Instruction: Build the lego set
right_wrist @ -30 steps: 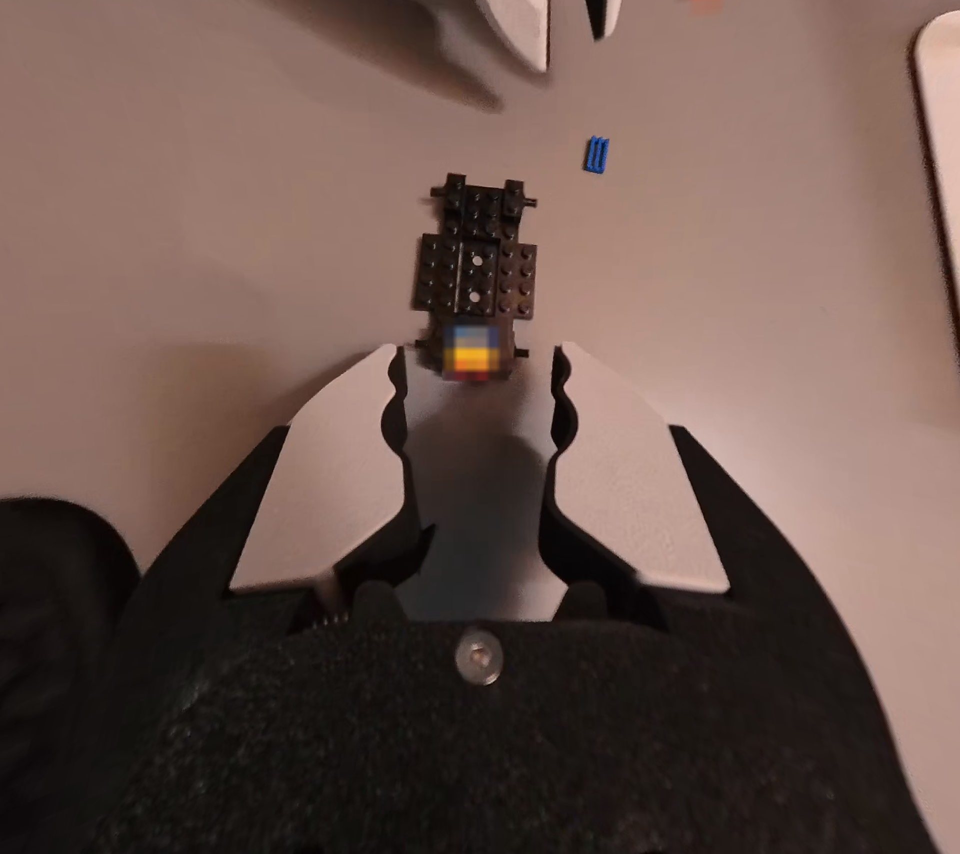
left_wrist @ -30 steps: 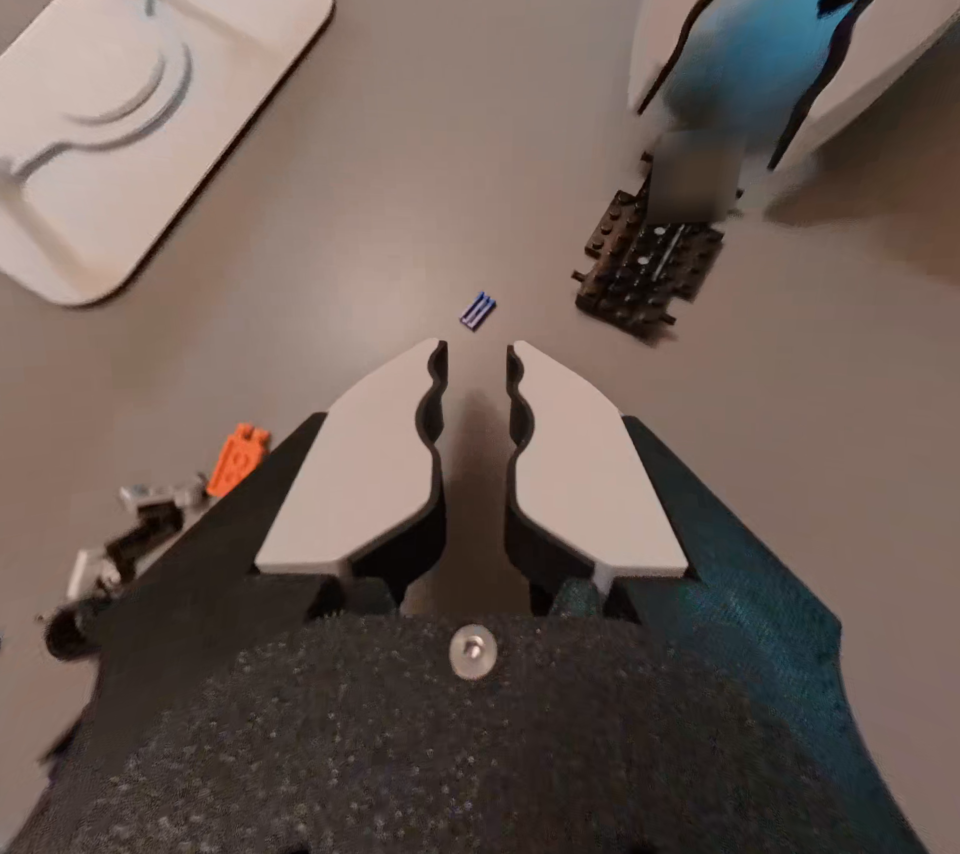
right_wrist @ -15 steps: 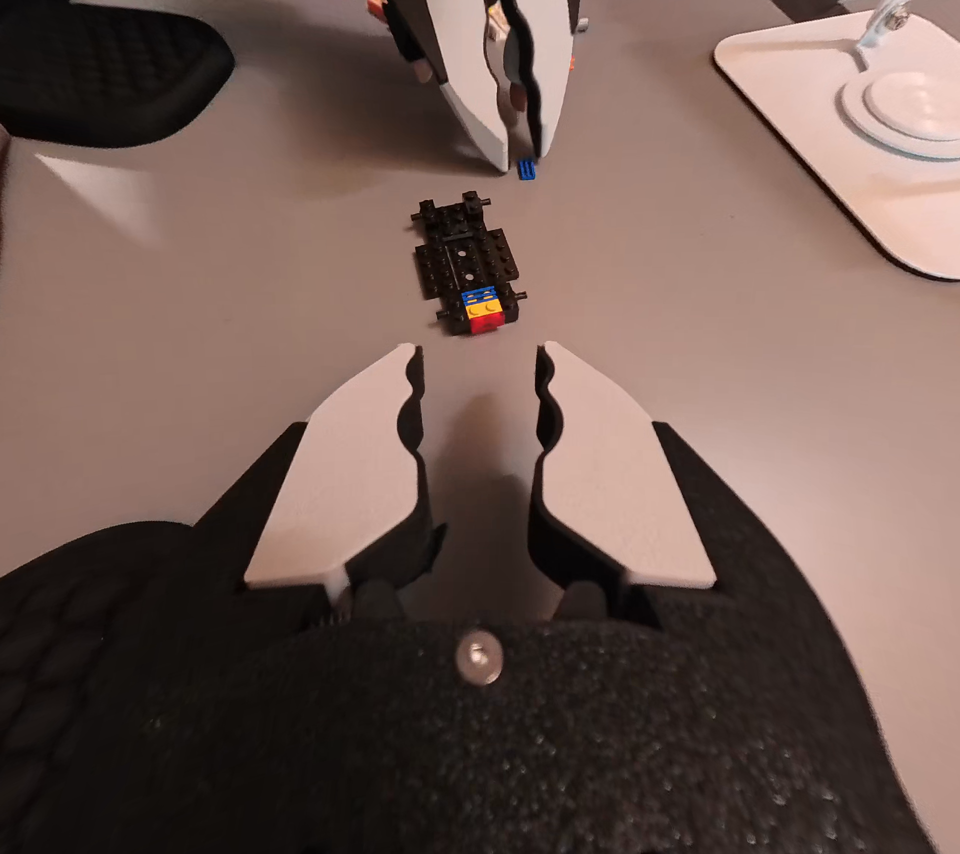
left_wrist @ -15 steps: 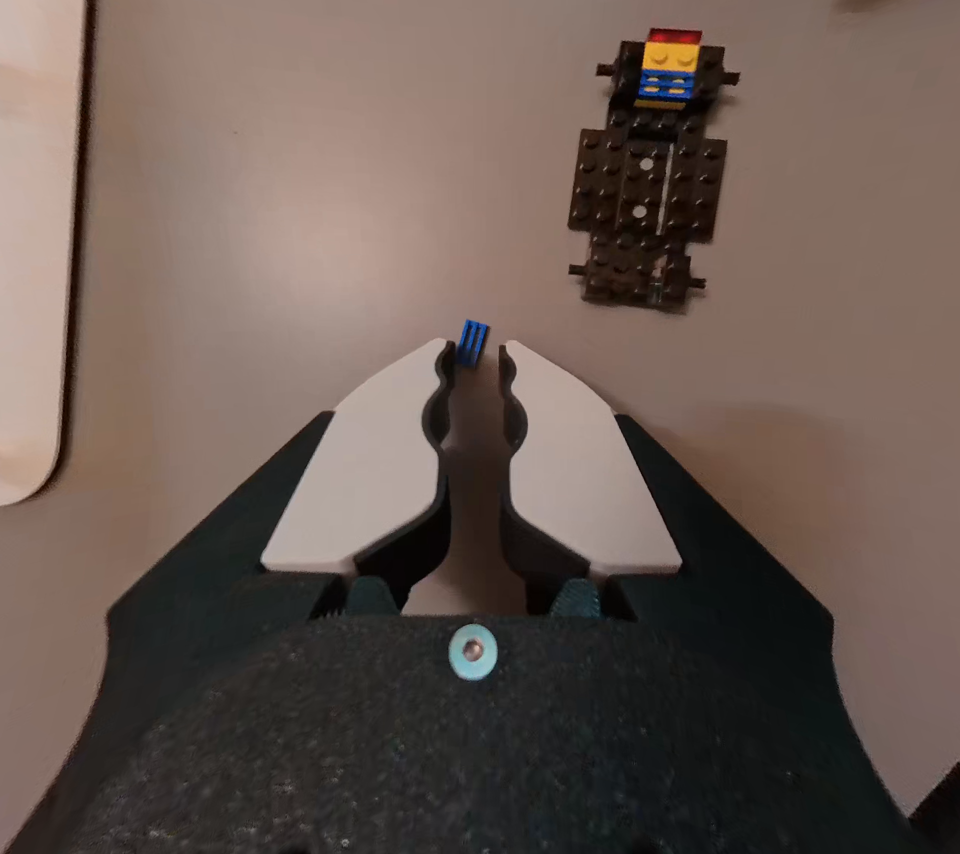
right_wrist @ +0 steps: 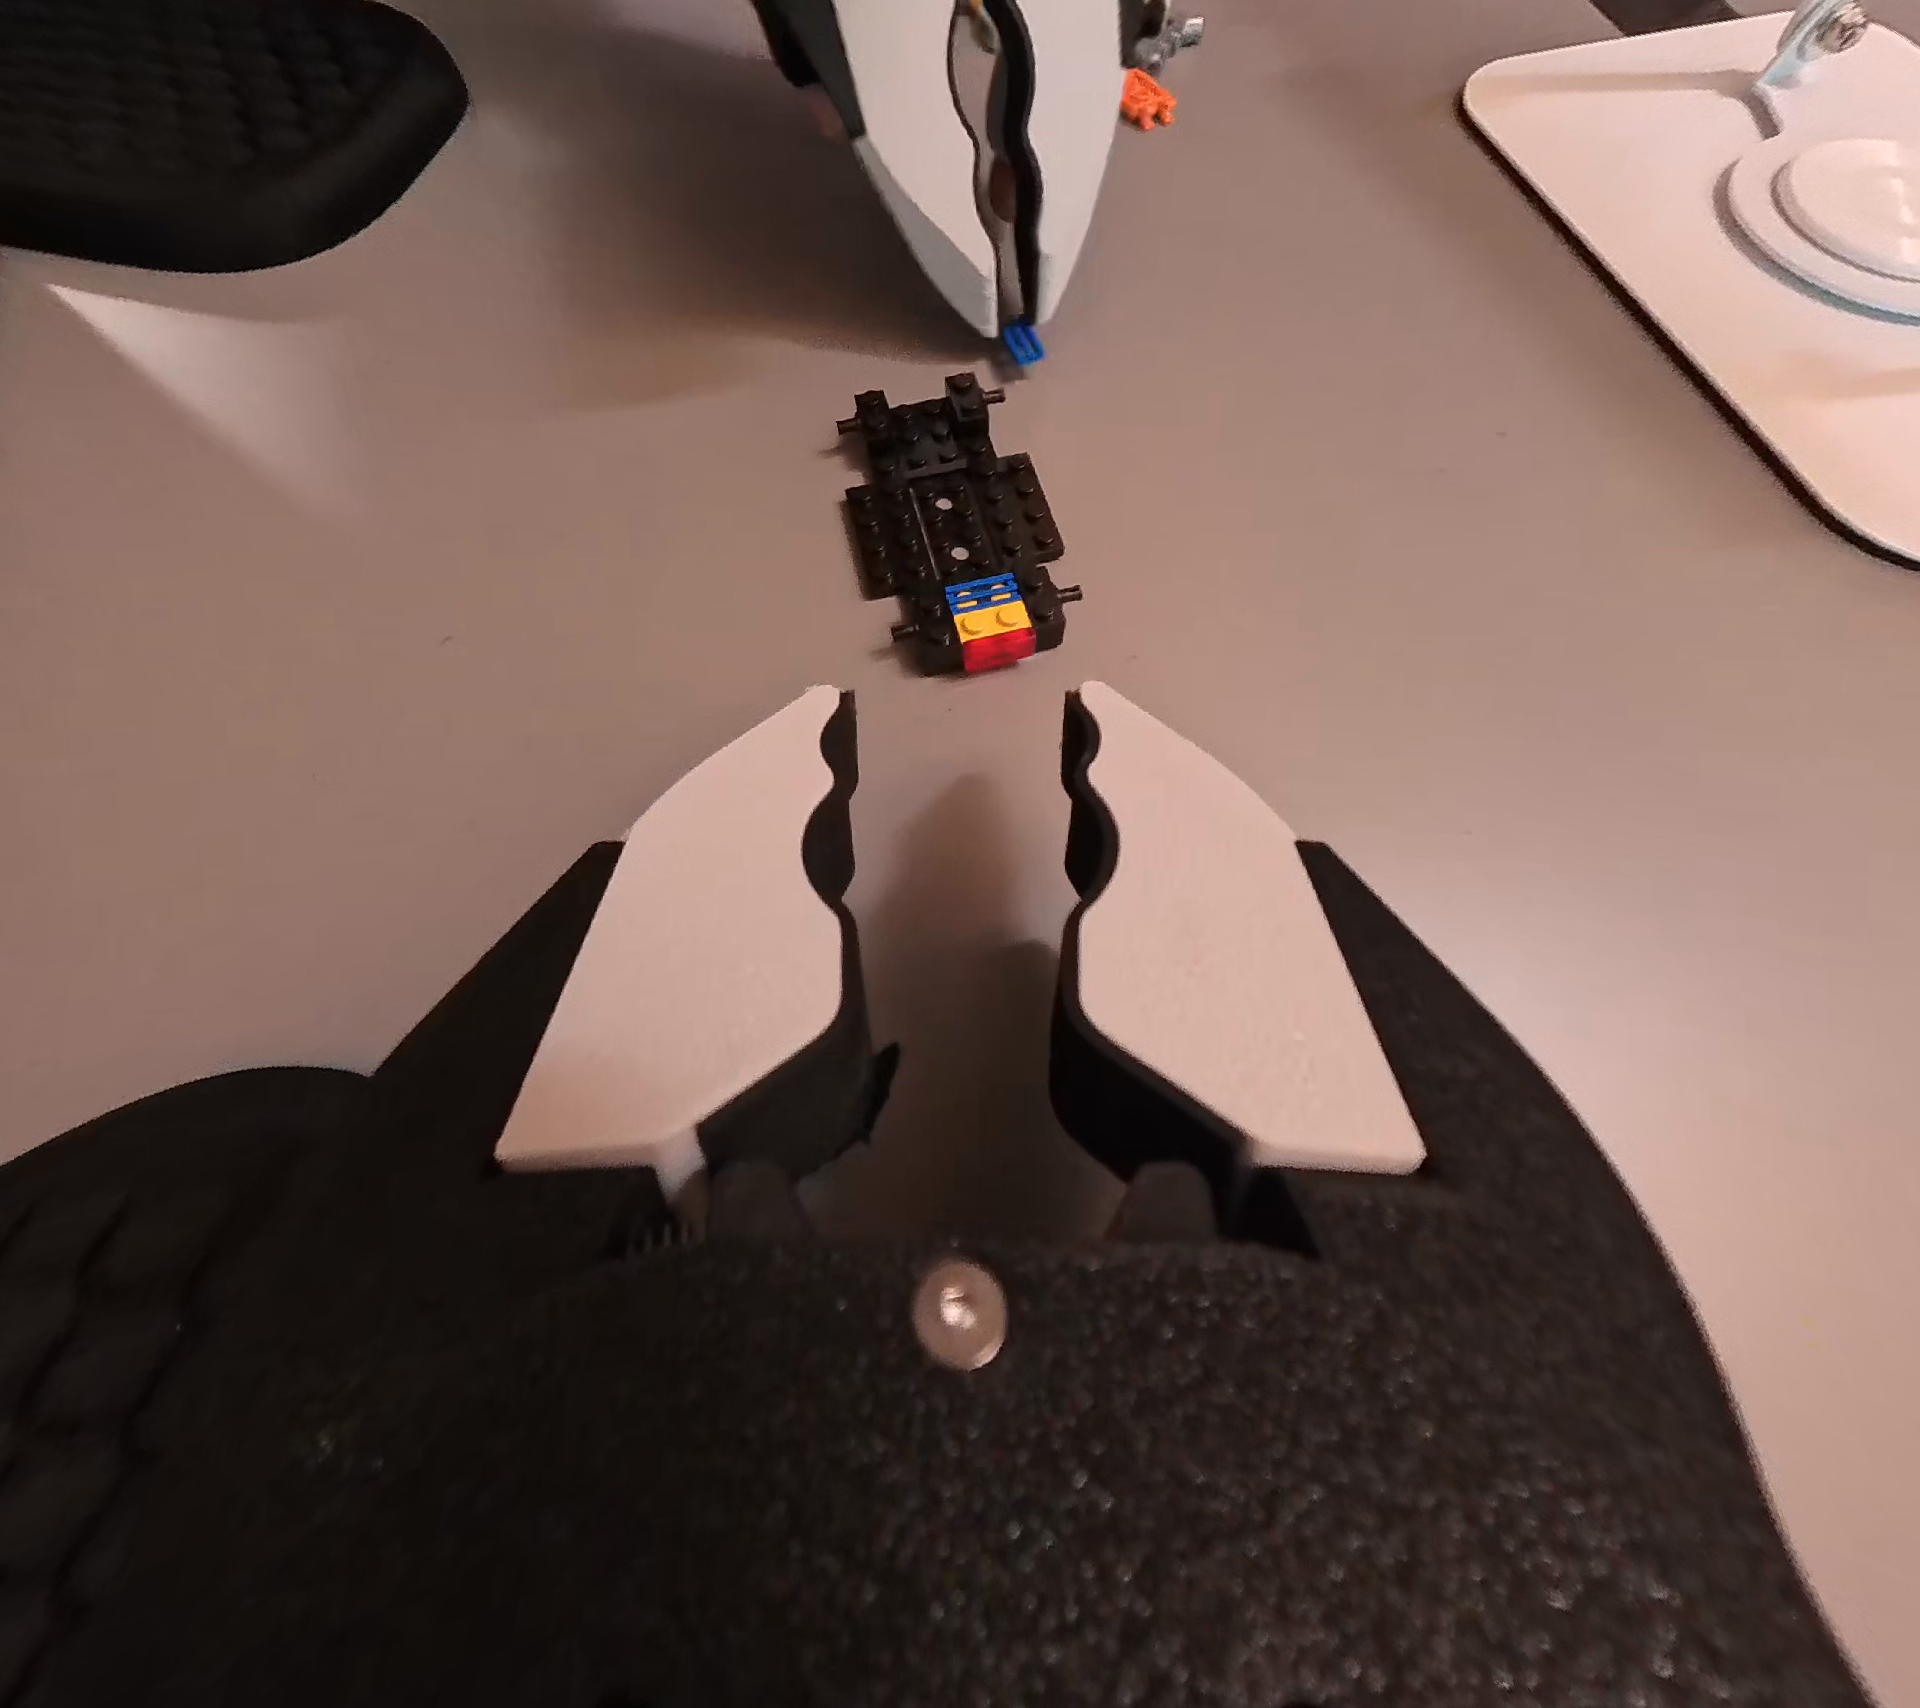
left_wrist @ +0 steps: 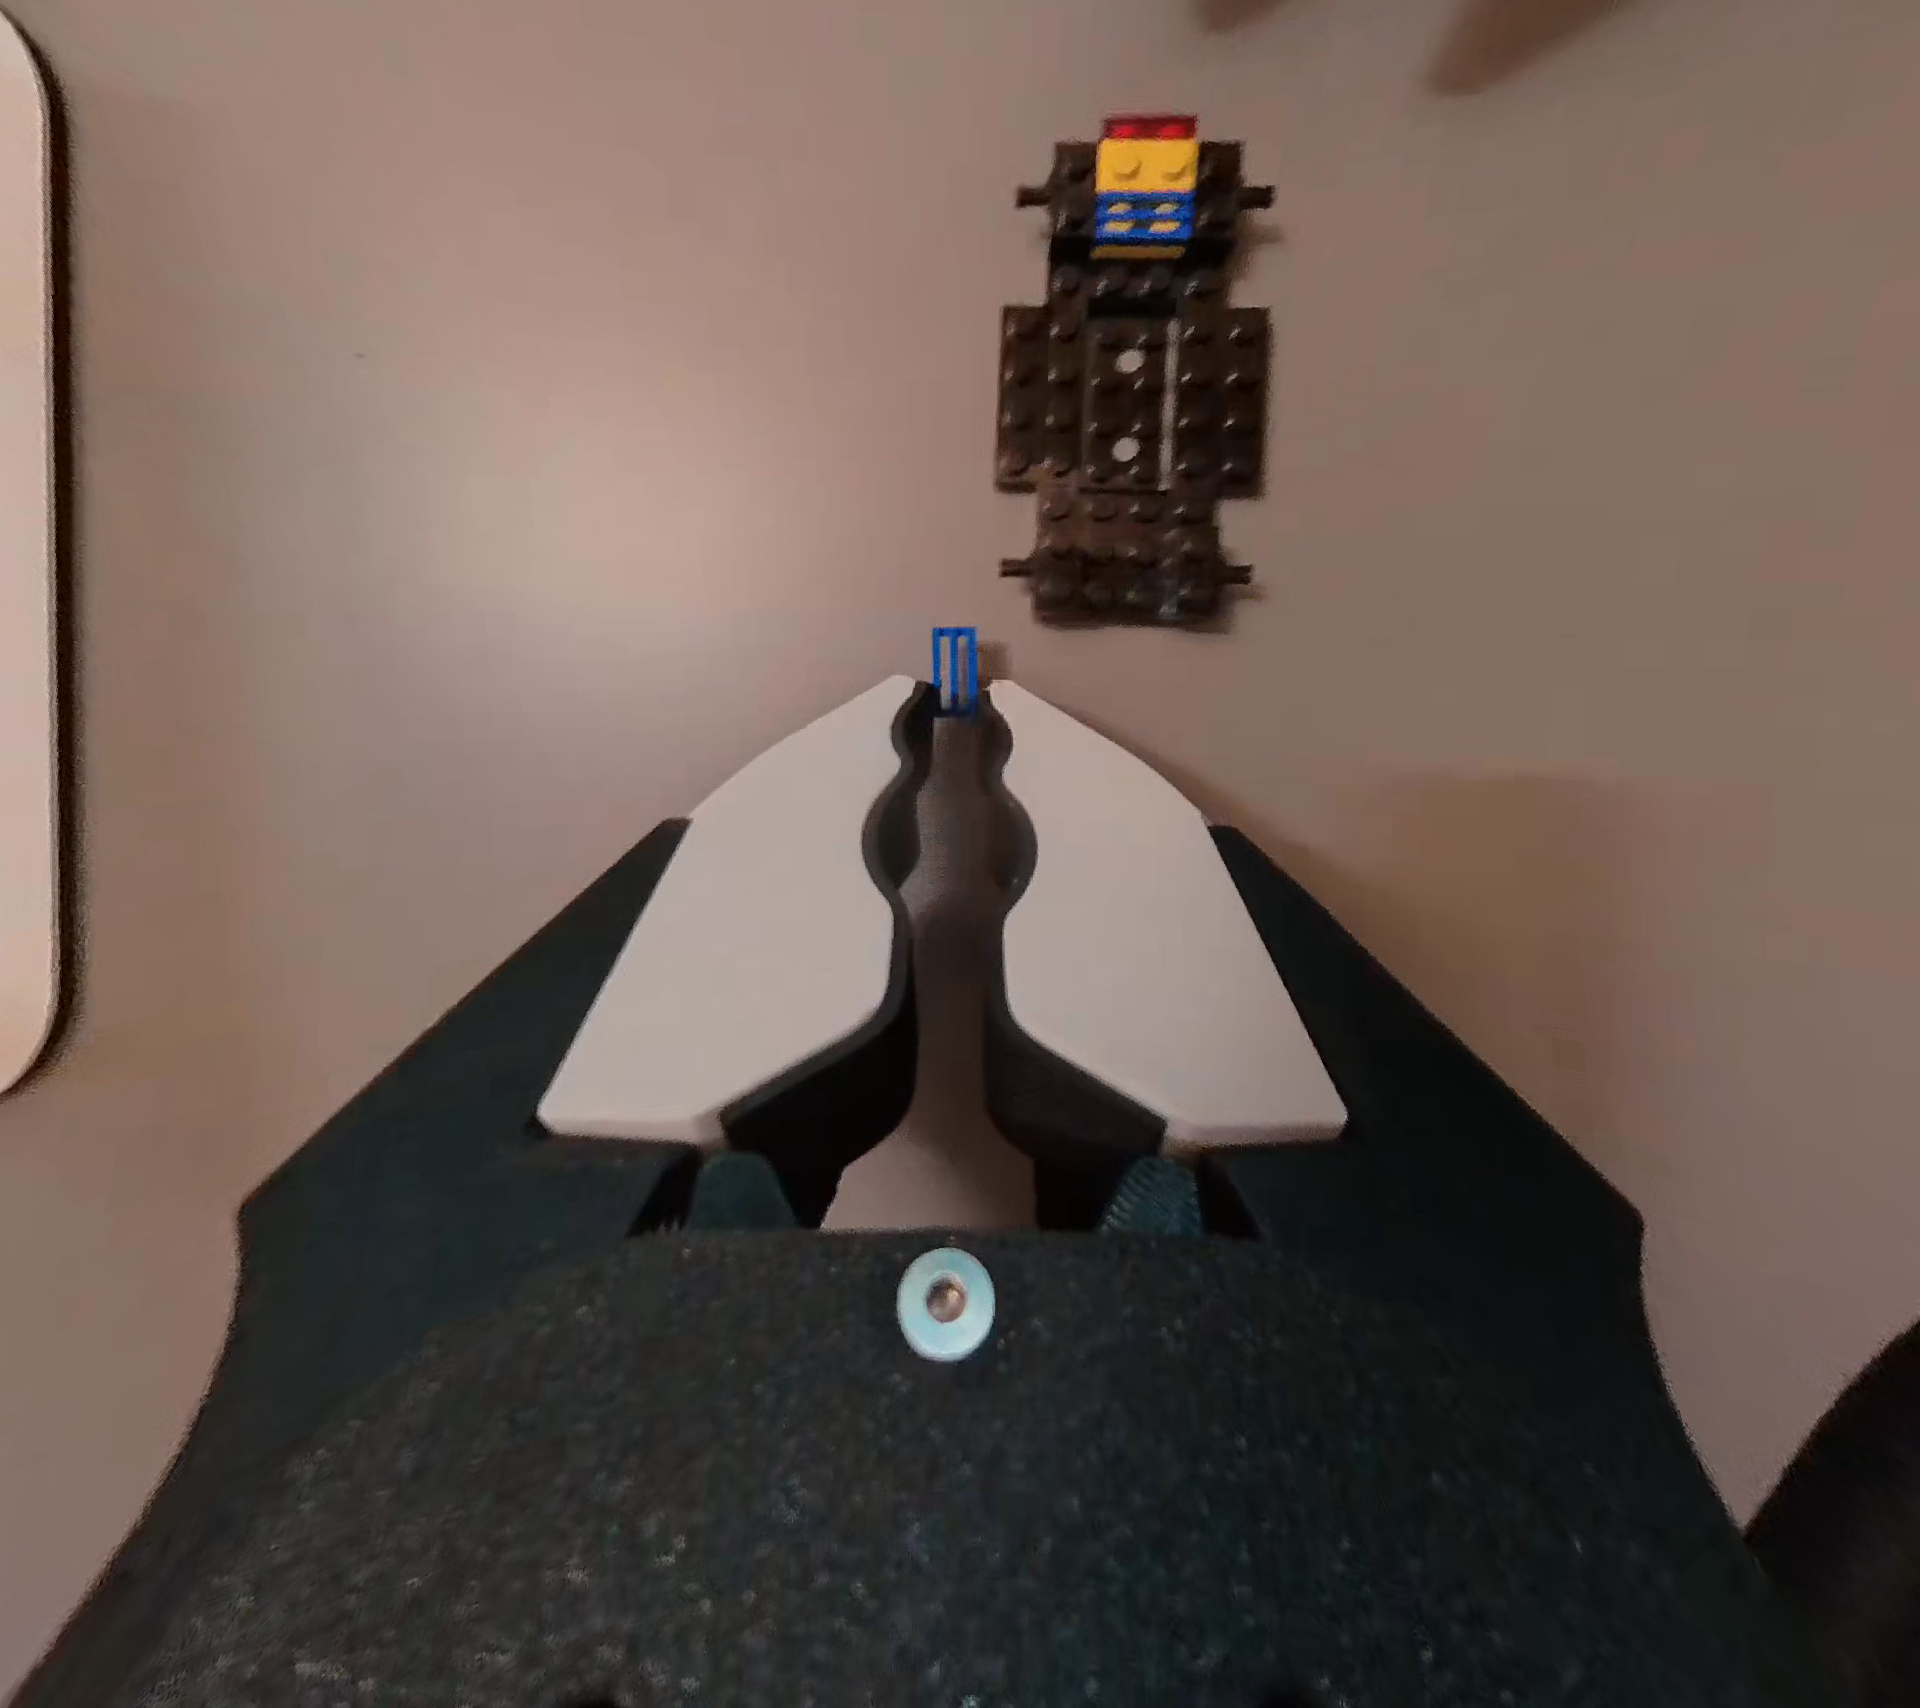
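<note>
Left wrist view: your left gripper (left_wrist: 953,690) has its jaws drawn narrow around a small blue grille tile (left_wrist: 953,669), pinched at the very tips with most of the tile sticking out ahead. The gripper points steeply down at the grey table (left_wrist: 520,308). Ahead and to the right lies the black car chassis (left_wrist: 1135,411), apart from the tile, with a stack at its far end: a blue grille tile, a yellow brick (left_wrist: 1146,169) and a red piece. At the table's left side the edge of a white stand base (left_wrist: 21,515) shows.

Right wrist view: your right gripper (right_wrist: 959,697) is wide apart and holds nothing, angled low over the table just short of the chassis (right_wrist: 951,515) end that carries the red, yellow and blue stack. Beyond the chassis, the left gripper (right_wrist: 1013,318) stands nearly upright, its tips on the blue tile (right_wrist: 1023,343), which looks to be at or just off the table. Loose parts, an orange piece (right_wrist: 1146,100) among them, wait behind it.

I judge the build early: base and one small stack done, axles bare, no bodywork, and the blue tile not yet placed.
</note>
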Demonstrator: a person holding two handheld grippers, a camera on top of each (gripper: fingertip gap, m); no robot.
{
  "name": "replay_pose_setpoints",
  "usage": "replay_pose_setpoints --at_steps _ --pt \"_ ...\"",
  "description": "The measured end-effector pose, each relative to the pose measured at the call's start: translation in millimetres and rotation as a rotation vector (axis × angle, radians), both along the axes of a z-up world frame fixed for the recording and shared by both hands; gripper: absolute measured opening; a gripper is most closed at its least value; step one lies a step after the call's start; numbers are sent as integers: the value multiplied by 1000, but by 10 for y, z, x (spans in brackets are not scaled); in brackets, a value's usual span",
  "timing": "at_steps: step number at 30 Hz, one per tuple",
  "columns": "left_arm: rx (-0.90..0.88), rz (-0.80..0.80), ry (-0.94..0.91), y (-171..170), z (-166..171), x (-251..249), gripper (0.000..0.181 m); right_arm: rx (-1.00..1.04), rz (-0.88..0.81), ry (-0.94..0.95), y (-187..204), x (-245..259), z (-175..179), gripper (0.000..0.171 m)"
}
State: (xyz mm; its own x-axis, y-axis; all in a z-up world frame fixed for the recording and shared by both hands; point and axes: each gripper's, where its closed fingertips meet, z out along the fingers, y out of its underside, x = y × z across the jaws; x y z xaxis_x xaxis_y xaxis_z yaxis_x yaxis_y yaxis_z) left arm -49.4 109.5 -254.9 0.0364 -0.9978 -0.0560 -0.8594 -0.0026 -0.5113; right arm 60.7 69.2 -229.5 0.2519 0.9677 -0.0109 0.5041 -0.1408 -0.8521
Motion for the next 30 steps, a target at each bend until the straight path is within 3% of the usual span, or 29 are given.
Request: replay_pose_setpoints --at_steps 10,17,30 --pt "-67 -36 -80 -305 192 249 7 14 -19 -29 20 -13 -64 36" --pt "-68 -98 -55 -389 144 398 7 20 -46 -21 44 22 -70 34" --pt "-136 132 6 -253 119 471 7 41 -70 -30 39 72 -69 31"
